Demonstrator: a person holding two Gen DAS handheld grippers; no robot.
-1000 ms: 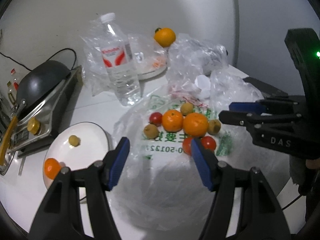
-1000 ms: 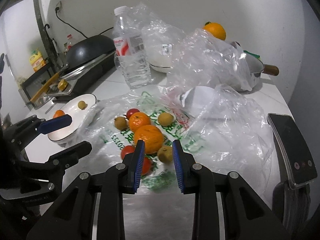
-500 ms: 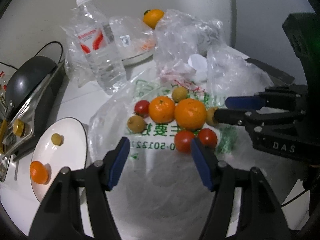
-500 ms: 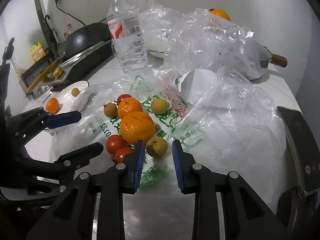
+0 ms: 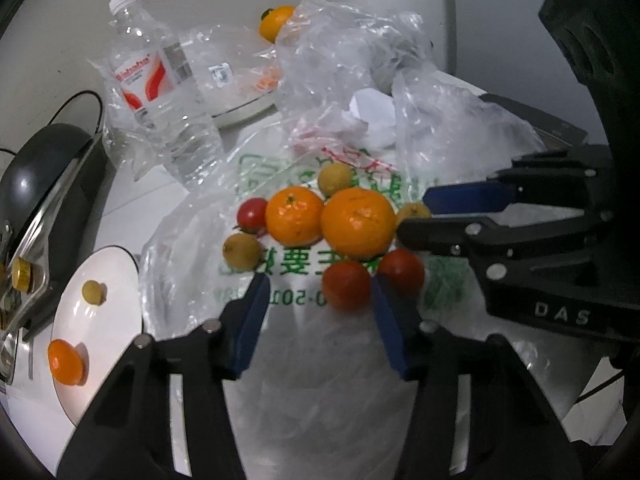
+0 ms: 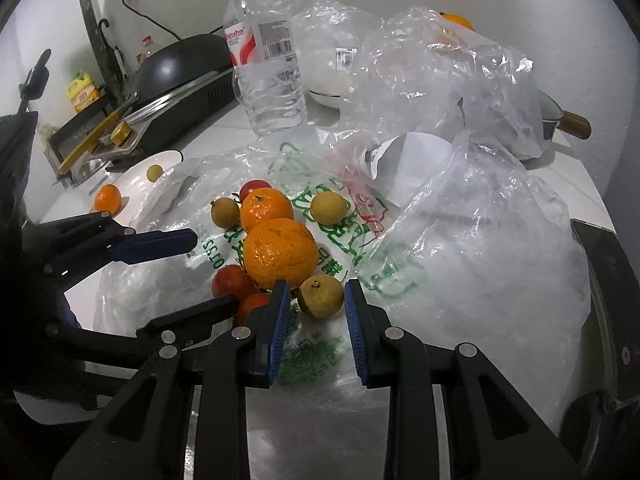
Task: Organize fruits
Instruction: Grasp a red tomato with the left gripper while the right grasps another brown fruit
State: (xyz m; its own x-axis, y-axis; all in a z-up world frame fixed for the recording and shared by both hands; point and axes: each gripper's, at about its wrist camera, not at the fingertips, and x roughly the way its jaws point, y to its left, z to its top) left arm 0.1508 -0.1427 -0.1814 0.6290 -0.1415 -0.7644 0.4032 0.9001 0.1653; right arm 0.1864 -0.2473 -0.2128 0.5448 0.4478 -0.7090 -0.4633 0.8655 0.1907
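Note:
Fruit lies in a cluster on a printed plastic bag: two oranges, two tomatoes in front, a third tomato and brown-yellow longans. My left gripper is open, its tips just in front of the near tomato. My right gripper is open around a longan, the pads either side without touching. A white plate at the left holds a small orange and a longan.
A water bottle stands behind the bag, beside a stove with a black wok. Crumpled clear bags cover a bowl and pot at the back right, with an orange on top. A dark phone lies at the right edge.
Both grippers have moved forward toward the fruit cluster. The right gripper's fingers now straddle the near longan; the left's tips have reached the front tomatoes.

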